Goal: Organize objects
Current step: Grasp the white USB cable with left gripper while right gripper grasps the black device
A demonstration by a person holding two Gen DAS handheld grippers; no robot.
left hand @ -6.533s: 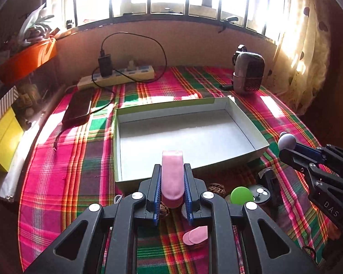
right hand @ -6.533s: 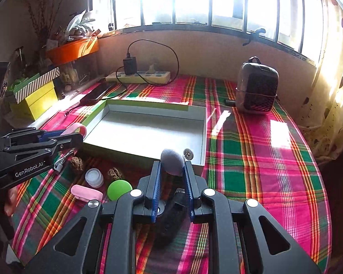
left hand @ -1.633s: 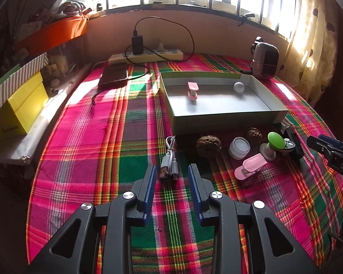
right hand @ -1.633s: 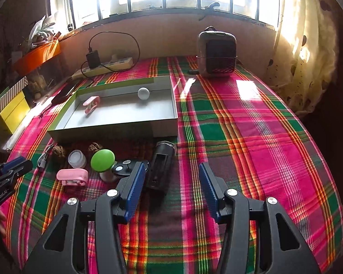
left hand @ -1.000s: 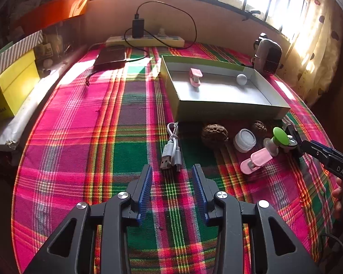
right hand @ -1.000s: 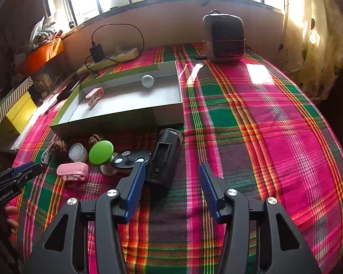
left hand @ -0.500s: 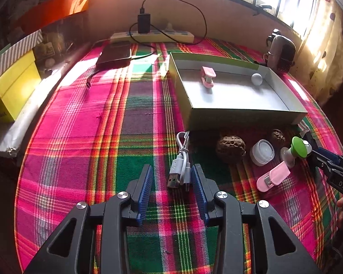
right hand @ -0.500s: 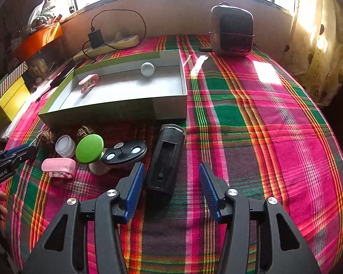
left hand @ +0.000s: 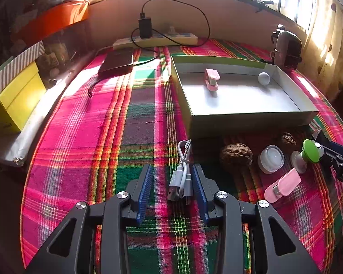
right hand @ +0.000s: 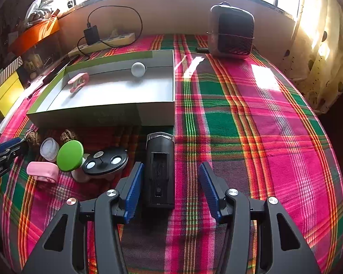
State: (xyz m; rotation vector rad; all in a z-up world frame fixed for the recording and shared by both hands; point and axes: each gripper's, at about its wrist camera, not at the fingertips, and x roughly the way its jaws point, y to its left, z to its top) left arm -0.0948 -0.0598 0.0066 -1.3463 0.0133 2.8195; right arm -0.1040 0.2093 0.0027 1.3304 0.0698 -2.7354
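Note:
My left gripper (left hand: 173, 191) is open, its jaws on either side of a coiled white USB cable (left hand: 181, 175) on the plaid cloth. My right gripper (right hand: 170, 190) is open around a black rectangular device (right hand: 160, 171) lying flat. The shallow grey box (left hand: 247, 123) holds a pink clip (left hand: 211, 80) and a white ball (left hand: 264, 78); the box also shows in the right wrist view (right hand: 98, 116). In front of the box lie a walnut (left hand: 235, 155), a small white jar (left hand: 271, 158), a green-capped item (left hand: 311, 150) and another pink clip (left hand: 282, 185).
A black round disc (right hand: 105, 161) sits left of the black device. A small heater (right hand: 231, 32) stands at the back right. A power strip (left hand: 155, 40), a dark phone (left hand: 116, 61) and a yellow box (left hand: 13, 100) are at the left and back.
Both grippers have moved forward and down. The cable now lies between the left jaws and the black device between the right jaws. Earlier, each gripper put its held object into the box.

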